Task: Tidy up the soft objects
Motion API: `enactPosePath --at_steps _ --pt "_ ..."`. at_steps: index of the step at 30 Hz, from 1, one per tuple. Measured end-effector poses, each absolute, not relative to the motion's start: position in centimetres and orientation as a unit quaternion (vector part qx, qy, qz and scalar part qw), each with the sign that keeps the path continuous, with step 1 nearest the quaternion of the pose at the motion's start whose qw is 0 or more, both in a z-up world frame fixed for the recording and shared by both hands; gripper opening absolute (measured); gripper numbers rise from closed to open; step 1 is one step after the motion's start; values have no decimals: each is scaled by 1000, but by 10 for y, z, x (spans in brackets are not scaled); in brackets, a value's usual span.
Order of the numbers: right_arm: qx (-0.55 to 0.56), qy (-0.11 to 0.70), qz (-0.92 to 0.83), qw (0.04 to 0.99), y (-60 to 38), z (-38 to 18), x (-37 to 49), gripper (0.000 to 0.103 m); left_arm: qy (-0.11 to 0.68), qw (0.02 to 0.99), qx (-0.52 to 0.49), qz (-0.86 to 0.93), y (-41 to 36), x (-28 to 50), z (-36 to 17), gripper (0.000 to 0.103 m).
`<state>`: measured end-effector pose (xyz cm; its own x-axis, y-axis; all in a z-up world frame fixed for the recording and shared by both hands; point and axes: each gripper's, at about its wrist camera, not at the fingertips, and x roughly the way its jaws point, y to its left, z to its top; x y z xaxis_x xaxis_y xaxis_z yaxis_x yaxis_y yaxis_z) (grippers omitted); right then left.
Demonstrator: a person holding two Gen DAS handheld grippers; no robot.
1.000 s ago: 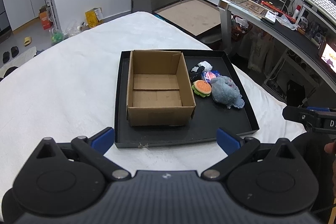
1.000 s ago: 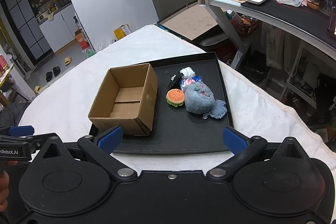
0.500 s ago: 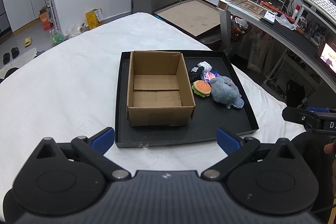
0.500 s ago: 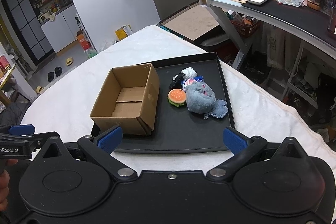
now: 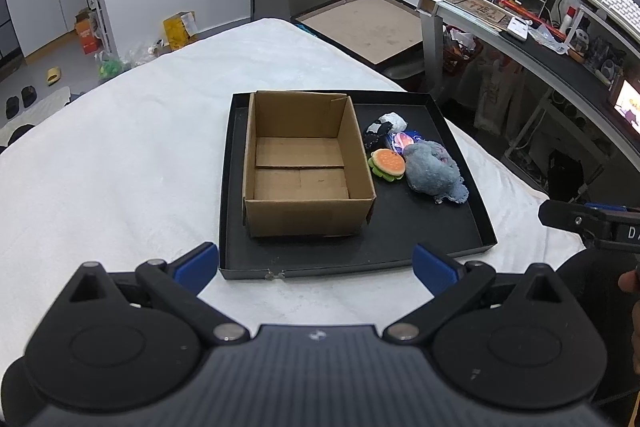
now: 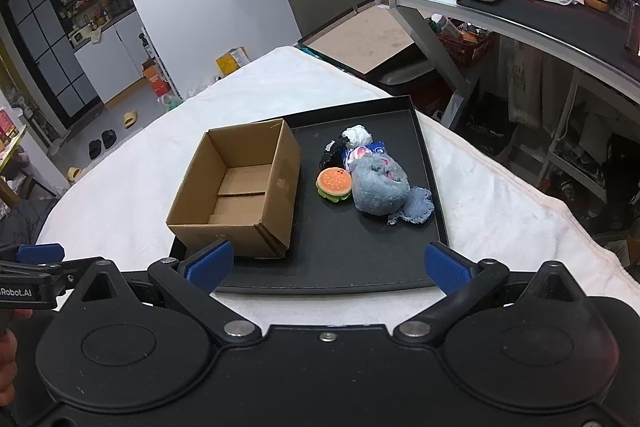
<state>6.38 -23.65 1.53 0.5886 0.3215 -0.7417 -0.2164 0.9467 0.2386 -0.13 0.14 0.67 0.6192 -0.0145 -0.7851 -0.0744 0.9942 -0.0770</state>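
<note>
I find both claws idle and holding nothing. The left gripper (image 5: 316,263) has its blue-tipped fingers spread wide at the bottom of its view, short of the shallow black rectangular tray (image 5: 356,259). The right gripper (image 6: 328,265) is likewise spread at the bottom of its view, over the tray's near edge.

The open brown cardboard box (image 5: 304,167) sits at frame centre in the left view, on the tray, with nothing inside. The soft items lie clustered right of it: a grey fuzzy plush lump (image 6: 378,189), a small orange-and-green burger-shaped plush (image 6: 334,183) touching it, a black-and-white bundled cloth (image 6: 348,143) and a blue-and-pink printed piece (image 6: 370,151) behind.

My judgement: all are light and compressible and will sag when lifted. I would pinch the grey plush across its bulk, not its trailing flap at lower right; the burger across its rim.
</note>
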Motion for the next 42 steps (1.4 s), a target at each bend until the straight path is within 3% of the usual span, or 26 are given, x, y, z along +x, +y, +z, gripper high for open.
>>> enactPosePath --at_steps 38,42 --pt "59 436 141 887 -232 -32 123 103 444 892 -78 28 25 51 -30 100" --pt "69 441 131 885 -236 -44 139 98 451 888 -82 37 31 65 -43 100"
